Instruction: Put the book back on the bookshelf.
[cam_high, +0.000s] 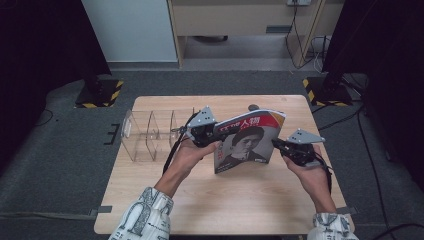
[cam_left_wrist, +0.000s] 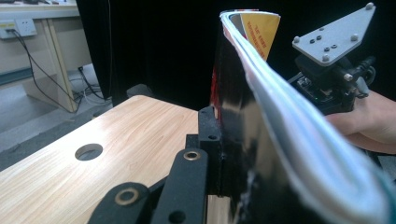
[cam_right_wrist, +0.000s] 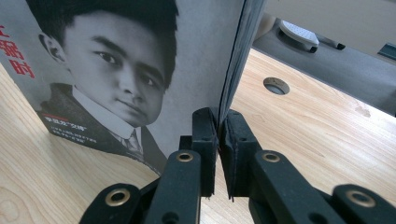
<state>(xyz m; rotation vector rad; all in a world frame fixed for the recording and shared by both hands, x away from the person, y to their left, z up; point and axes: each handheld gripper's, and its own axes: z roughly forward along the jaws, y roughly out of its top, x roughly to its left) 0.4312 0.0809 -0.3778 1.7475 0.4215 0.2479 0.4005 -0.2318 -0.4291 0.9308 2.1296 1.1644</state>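
both hands are holding the magazine (cam_high: 248, 141) upright above the table (cam_high: 150, 190), its lower corner near the wood. the left gripper (cam_high: 204, 131) is pinching its left edge, the right gripper (cam_high: 280, 145) is clamping its right edge. a clear organizer (cam_high: 145, 135) is sitting just left.

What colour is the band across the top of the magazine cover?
Red, with white characters, on the magazine; the high view shows it best.

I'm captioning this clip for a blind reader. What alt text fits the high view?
A person stands a magazine upright on a wooden table, the left gripper clamped on one side edge and the right gripper on the other. A clear plastic divider rack sits on the table to the left.
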